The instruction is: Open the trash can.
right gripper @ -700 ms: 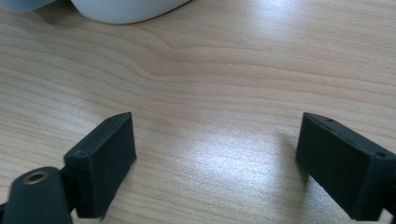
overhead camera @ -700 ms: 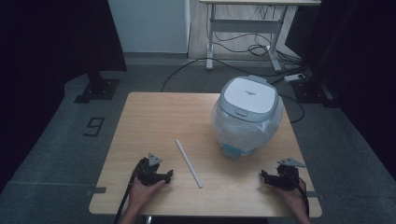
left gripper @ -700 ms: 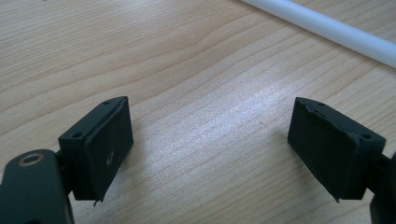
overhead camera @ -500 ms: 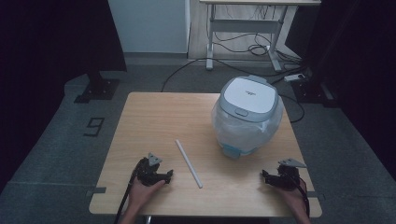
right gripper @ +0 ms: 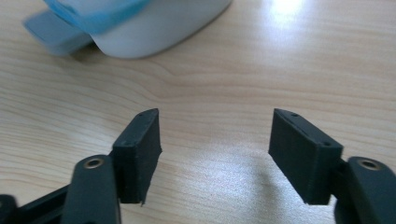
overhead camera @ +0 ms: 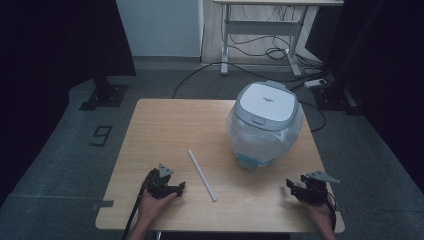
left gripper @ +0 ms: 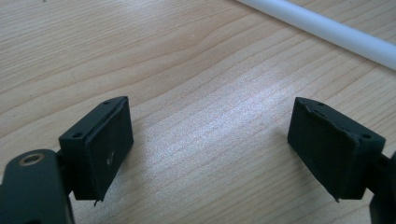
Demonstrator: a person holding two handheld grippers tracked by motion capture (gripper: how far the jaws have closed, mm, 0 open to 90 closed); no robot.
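Observation:
A white step bin (overhead camera: 264,122) with a grey lid and a clear liner stands on the right half of the wooden table (overhead camera: 170,130). A thin white tube (overhead camera: 202,175) lies flat near the table's middle. My left gripper (overhead camera: 180,186) rests near the front left edge, open, with bare wood between its jaws; the tube (left gripper: 327,32) crosses the top right of its view. My right gripper (overhead camera: 290,187) sits at the front right corner, open and holding nothing. In its view the bin's base (right gripper: 154,28) with a blue pedal (right gripper: 53,30) lies just ahead of the right gripper (right gripper: 215,149).
The table stands on grey floor. A white desk frame (overhead camera: 265,35) with cables is behind it, and a black stand base (overhead camera: 102,95) is at the back left. A "9" mark (overhead camera: 101,135) is on the floor to the left.

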